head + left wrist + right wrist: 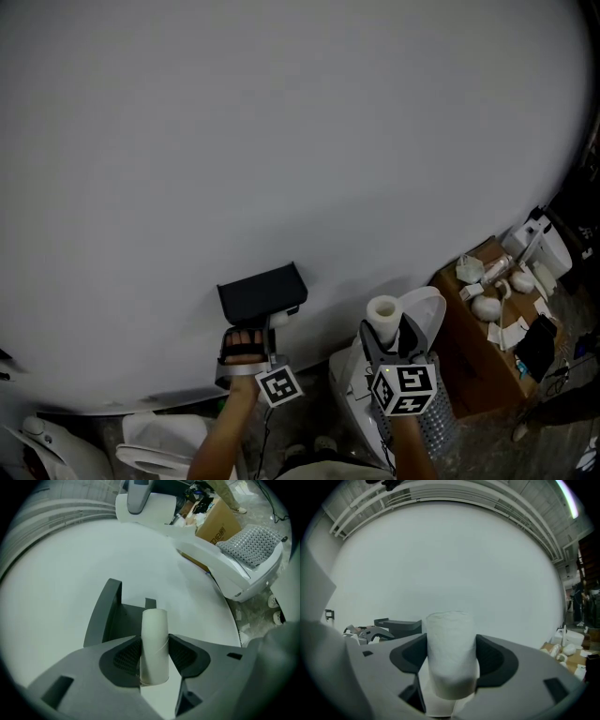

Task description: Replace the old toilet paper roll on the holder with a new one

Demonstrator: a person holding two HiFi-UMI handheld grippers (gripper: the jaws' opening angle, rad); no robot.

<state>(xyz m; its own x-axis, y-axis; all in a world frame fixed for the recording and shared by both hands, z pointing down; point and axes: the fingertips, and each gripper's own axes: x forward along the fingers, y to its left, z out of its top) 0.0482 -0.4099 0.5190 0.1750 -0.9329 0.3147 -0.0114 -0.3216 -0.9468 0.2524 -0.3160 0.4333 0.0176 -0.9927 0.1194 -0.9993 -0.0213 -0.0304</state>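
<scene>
The dark toilet paper holder [261, 292] hangs on the white wall. My left gripper [246, 342] reaches up under it. In the left gripper view the pale, bare cardboard tube of the old roll [154, 639] stands between the pads of the left gripper [154, 657], which are shut on it, just in front of the holder [105, 616]. My right gripper [389, 342] is to the right of the holder and is shut on the new white toilet paper roll [382, 314]. In the right gripper view the new roll [450, 648] fills the jaws of the right gripper [451, 660], upright.
A white toilet [427, 309] stands below the right gripper. Right of it a cardboard box [478, 366] holds several small white items. Another white fixture [159, 441] sits at the lower left. The plain wall [281, 141] fills most of the head view.
</scene>
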